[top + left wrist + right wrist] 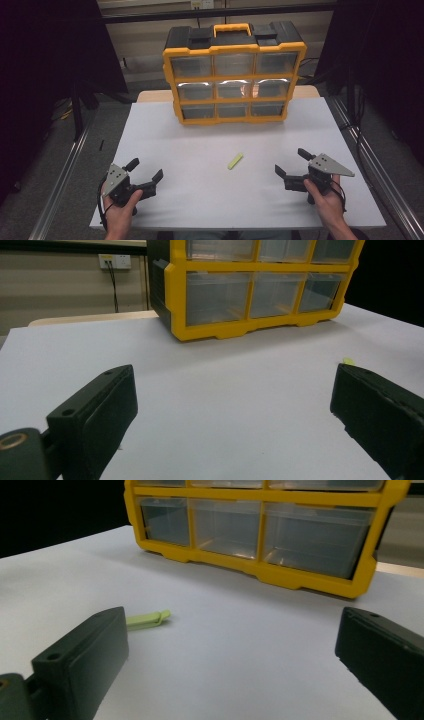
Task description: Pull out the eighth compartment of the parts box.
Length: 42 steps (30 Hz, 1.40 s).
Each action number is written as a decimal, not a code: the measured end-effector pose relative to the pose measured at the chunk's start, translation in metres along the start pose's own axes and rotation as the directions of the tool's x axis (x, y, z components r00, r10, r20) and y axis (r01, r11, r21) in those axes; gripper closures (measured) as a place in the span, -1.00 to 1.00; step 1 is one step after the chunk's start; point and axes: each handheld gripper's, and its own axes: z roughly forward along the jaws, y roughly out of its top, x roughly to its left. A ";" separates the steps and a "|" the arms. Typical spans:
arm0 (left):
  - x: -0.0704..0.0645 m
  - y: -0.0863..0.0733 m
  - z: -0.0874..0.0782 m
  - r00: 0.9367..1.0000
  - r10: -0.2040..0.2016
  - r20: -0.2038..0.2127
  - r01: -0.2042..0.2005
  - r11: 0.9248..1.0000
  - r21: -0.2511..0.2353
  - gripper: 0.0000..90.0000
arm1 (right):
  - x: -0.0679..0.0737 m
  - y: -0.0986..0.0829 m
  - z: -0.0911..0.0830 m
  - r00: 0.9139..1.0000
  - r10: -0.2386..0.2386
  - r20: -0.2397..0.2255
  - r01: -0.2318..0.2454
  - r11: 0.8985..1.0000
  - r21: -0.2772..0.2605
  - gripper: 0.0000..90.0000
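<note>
Both the left gripper (147, 176) and right gripper (291, 162) are held spread and empty at the near edge, so an approach is judged under way, and the green clip (235, 161) must be reached next.

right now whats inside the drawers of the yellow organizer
The drawers of the yellow organizer are shut; through the clear bottom-row fronts no parts show. Glare hides the middle row.
</note>
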 end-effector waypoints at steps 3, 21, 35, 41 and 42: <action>-0.001 0.000 0.001 1.000 -0.008 -0.003 0.008 1.000 -0.010 -0.89 | 0.002 0.003 0.004 1.000 -0.007 -0.017 0.007 1.000 0.000 -1.00; -0.001 -0.001 0.002 1.000 0.012 -0.006 -0.011 1.000 0.018 -0.88 | 0.009 0.020 0.036 0.998 -0.031 -0.054 0.032 0.999 0.007 -1.00; 0.000 0.000 0.002 1.000 0.011 -0.006 -0.011 1.000 0.015 -0.88 | 0.019 0.034 0.067 0.993 -0.057 -0.107 0.060 0.998 0.022 -1.00; 0.000 0.000 0.002 1.000 0.009 -0.003 -0.009 1.000 0.016 -0.88 | 0.022 0.040 0.082 0.989 -0.056 -0.134 0.058 0.998 0.006 -0.98; 0.000 0.000 0.002 1.000 0.003 0.004 -0.003 1.000 0.014 -0.88 | 0.023 0.041 0.085 0.988 -0.060 -0.140 0.063 0.998 0.016 -0.98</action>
